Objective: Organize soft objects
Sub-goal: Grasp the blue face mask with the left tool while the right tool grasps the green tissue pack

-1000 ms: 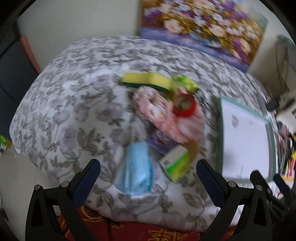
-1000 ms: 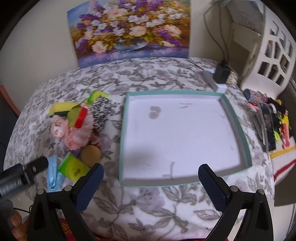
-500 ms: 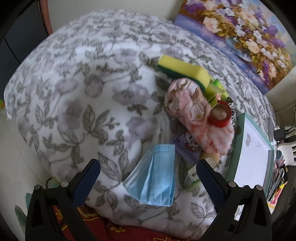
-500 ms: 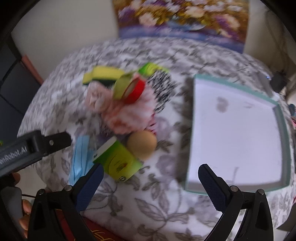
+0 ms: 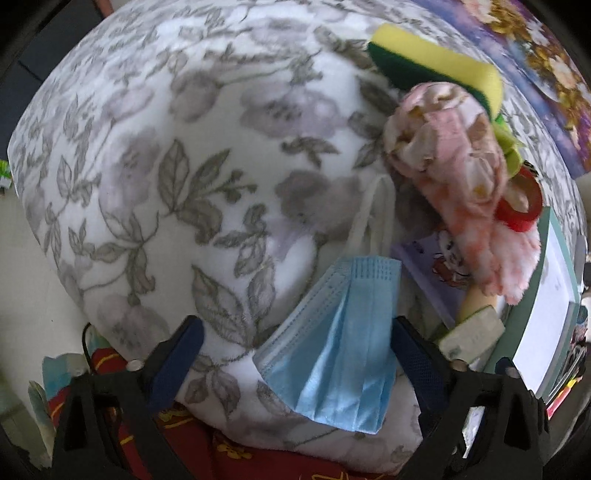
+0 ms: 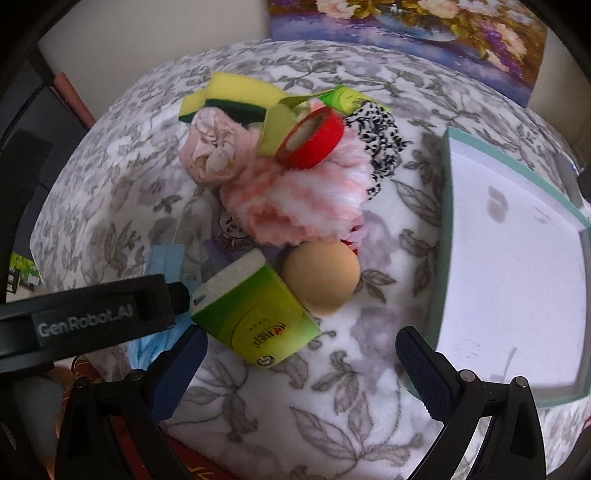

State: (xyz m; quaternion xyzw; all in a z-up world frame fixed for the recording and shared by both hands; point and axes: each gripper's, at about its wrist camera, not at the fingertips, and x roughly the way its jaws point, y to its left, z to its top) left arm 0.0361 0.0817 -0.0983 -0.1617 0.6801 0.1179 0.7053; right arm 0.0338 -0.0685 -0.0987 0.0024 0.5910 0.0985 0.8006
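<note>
A blue face mask [image 5: 340,339] lies at the near edge of the floral blanket [image 5: 184,147]; my open left gripper [image 5: 295,354] straddles it, right finger beside its edge. Behind lie a pink fluffy cloth [image 6: 303,206], a rolled pink floral cloth [image 6: 212,155], a yellow-green sponge [image 6: 232,96] and a black-and-white cloth [image 6: 380,140]. My right gripper [image 6: 301,362] is open and empty, just before a green box [image 6: 255,317] and a tan ball [image 6: 321,277]. The mask [image 6: 162,258] is partly hidden by the left gripper's body there.
A white tray with a teal rim [image 6: 447,206] lies on the right. A red tape roll [image 6: 310,140] rests on the pink cloth. A purple cartoon packet [image 5: 439,273] lies under the pile. A flower painting [image 6: 406,22] leans on the back wall.
The left gripper has moved forward and down onto the mask. The right gripper has swung left from the tray and closed in on the green box and ball.
</note>
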